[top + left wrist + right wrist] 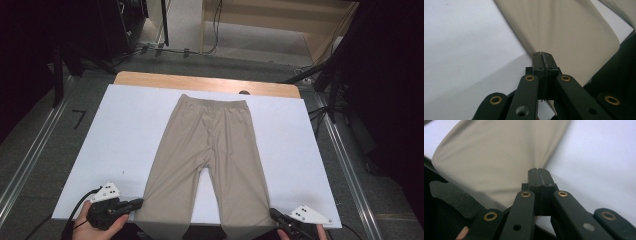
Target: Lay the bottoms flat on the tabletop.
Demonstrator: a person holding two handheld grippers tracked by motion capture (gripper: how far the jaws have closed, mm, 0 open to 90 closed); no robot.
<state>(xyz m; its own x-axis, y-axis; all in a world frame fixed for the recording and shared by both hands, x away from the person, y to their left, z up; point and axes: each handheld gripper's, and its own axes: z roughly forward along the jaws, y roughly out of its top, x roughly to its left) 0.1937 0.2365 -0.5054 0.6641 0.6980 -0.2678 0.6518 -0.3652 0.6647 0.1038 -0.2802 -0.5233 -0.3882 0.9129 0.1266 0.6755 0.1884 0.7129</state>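
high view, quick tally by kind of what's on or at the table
beige pants: 1
white sheet covering the table: 1
wooden table: 1
grippers: 2, left gripper and right gripper, both shut at the leg hems
total: 5

Your left gripper (543,55) has its two black jaws pressed flat together, tips resting at the edge of the beige trouser leg (571,32). Whether any fabric is pinched between them is hard to tell from here (the seam line between the jaws looks closed tight). The leg lies on the white table cover (466,50), and its hem end hangs past the cover's edge into the dark.
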